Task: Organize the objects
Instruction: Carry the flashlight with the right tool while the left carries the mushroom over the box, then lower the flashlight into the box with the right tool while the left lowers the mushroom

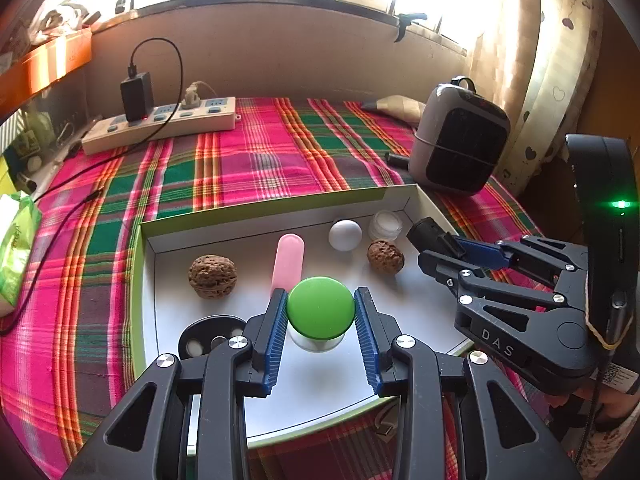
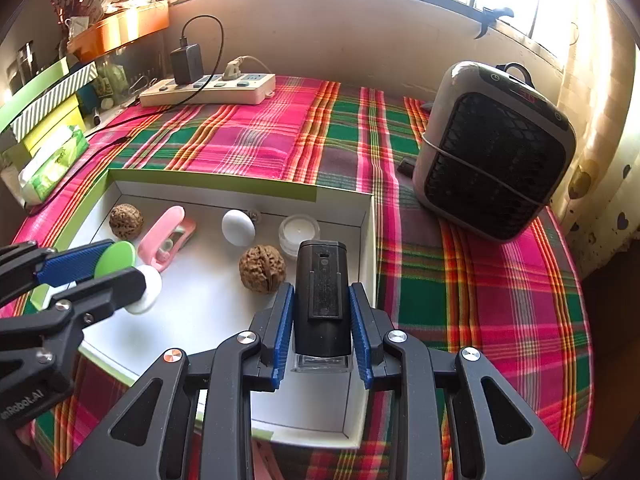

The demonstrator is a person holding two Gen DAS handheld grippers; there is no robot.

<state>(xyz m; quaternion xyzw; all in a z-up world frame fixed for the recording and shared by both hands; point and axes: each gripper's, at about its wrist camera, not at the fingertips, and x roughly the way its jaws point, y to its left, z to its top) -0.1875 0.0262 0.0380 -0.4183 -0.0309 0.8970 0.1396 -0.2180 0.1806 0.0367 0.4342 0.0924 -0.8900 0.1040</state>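
Note:
A shallow white box with a green rim (image 1: 256, 212) (image 2: 208, 180) lies on the plaid cloth. My left gripper (image 1: 321, 310) is shut on a small jar with a green lid (image 1: 320, 306) (image 2: 116, 258), held above the box floor. My right gripper (image 2: 322, 312) (image 1: 448, 252) is shut on a black rectangular device (image 2: 322, 292) over the box's right side. In the box lie two walnuts (image 1: 212, 276) (image 1: 385, 255), a pink clip (image 1: 288, 258) (image 2: 166, 236), a white ball (image 1: 345, 234) (image 2: 238, 227), a small clear jar (image 1: 385, 225) (image 2: 299, 234) and a black round disc (image 1: 212, 334).
A grey fan heater (image 2: 496, 148) (image 1: 460, 140) stands right of the box. A power strip with a charger (image 1: 160, 120) (image 2: 208, 88) lies at the back. A green tissue pack (image 1: 16, 248) (image 2: 52, 164) sits at the left. A window wall runs behind.

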